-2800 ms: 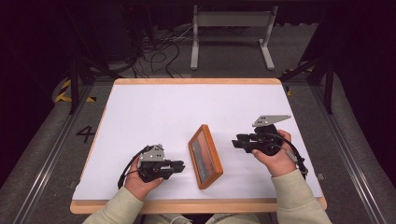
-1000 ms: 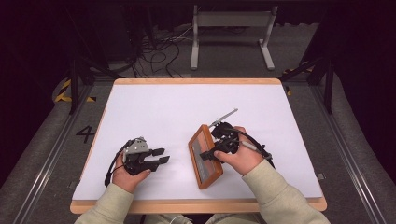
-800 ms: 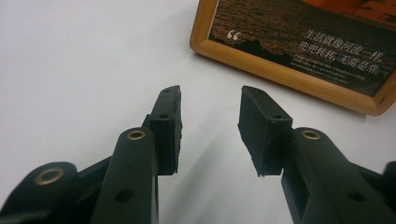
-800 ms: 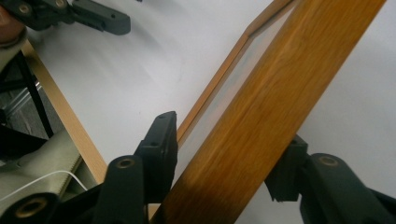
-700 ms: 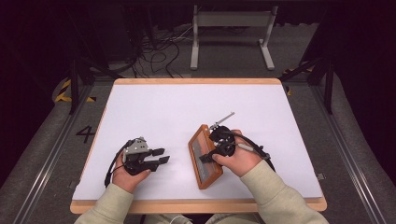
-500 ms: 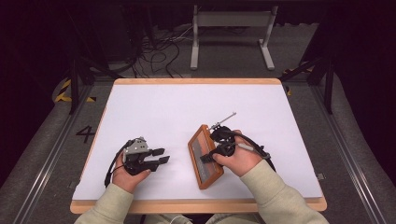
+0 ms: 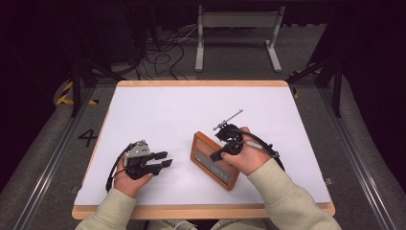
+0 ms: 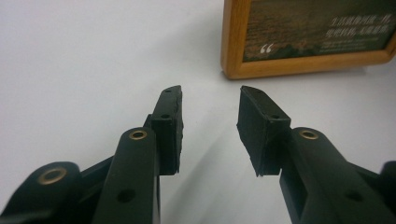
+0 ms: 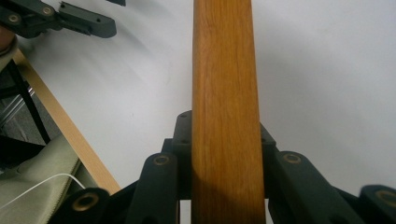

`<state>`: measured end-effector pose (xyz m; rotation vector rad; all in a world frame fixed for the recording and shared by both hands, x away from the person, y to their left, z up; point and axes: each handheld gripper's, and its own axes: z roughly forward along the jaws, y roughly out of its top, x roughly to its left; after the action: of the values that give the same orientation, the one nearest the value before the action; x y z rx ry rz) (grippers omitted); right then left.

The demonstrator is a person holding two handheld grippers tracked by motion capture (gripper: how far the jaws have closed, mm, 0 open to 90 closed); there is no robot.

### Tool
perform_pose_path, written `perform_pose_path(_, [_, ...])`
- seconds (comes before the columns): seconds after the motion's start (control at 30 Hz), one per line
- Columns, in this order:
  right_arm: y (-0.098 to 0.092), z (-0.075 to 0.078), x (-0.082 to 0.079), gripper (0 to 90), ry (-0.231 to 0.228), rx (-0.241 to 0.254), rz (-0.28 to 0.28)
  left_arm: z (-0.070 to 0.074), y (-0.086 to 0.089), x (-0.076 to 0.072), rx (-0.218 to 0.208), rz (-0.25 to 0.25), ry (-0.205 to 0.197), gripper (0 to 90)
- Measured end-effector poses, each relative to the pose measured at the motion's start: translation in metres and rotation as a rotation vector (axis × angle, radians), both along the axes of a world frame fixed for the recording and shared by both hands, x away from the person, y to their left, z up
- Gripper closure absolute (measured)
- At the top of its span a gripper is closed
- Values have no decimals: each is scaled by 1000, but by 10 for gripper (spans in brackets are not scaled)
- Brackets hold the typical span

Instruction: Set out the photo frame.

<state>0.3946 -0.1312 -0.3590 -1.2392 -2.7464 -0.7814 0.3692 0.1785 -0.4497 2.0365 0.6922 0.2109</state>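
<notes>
Now my right gripper (image 7: 221, 154) has its jaws on both sides of the wooden picture frame (image 7: 214, 160); they have just been closing, and in the right gripper view the pads (image 9: 183, 140) press on the frame's edge, so I grasp it. This frame is on the white table (image 7: 191, 110), near the front edge and a little right of the middle. My left gripper (image 7: 165, 160) rests just beside it, jaws parted with nothing between.
</notes>
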Motion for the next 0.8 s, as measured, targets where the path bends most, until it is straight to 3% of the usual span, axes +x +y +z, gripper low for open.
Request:
perform_pose_path(0.2, [-1,16,4,717,-51,-12,92,0,0,0,1,0,1,610])
perform_pose_path(0.47, [1,36,16,717,-180,-61,349,0,2,0,-1,5,3,611])
perform_pose_path(0.63, [4,40,29,717,-223,-70,498,0,3,0,-4,9,1,611])
perform_pose_path(0.8, [7,35,45,718,-237,-73,602,-1,4,0,-7,10,3,612])
